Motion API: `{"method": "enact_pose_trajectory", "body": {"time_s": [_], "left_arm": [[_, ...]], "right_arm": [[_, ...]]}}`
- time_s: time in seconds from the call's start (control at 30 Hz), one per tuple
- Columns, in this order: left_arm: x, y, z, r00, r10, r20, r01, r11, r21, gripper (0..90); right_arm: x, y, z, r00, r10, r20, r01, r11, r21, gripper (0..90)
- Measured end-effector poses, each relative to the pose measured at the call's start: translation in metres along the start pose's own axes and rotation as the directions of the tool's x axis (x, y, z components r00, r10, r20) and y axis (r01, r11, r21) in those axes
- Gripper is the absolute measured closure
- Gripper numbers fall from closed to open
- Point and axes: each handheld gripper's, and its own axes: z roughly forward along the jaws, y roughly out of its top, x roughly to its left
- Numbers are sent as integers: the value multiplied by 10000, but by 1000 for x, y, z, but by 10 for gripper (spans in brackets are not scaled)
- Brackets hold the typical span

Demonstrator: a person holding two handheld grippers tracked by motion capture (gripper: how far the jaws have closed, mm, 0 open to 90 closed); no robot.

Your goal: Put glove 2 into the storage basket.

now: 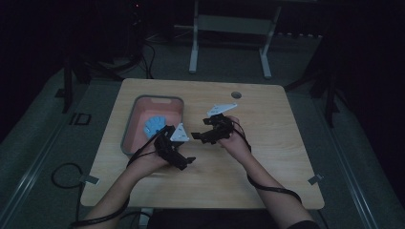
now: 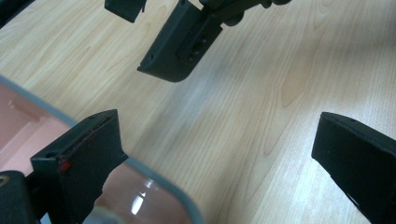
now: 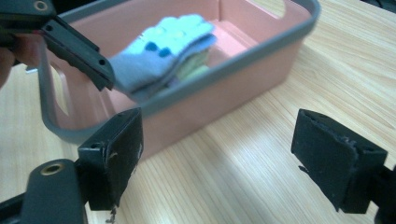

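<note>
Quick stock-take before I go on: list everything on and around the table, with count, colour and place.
Pink plastic bin with grey rim: one, on the table's left part.
Light blue folded cloth with dark blue dots: one, lying inside the bin; something yellowish shows under it.
Light wooden table: one, with a round grey hole near its far edge.
White metal frame: one, on the floor beyond the table.
Black cables: on the floor at left.
Left gripper: black, fingers apart, nothing between them, at the bin's near right corner.
Right gripper: black, fingers apart, nothing between them, right of the bin, facing it.
</note>
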Motion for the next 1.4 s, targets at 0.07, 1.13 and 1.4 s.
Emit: {"method": "enact_pose_trajectory", "body": {"time_s": [0.07, 1.13, 1.4], "left_arm": [[-2, 2, 2, 10000, 49, 44, -49, 10000, 1, 18], [-46, 10, 54, 9932, 603, 994, -614, 9981, 79, 18], [-51, 3, 68, 9907, 520, 1258, -549, 9983, 197, 18]], "right_arm": [[-3, -4, -3, 10000, 78, 49, -78, 10000, 20, 167], [-30, -77, -20, 9947, 876, 533, -895, 9954, 349, 167], [-30, -87, -16, 9935, 932, 654, -966, 9939, 525, 164]]}}
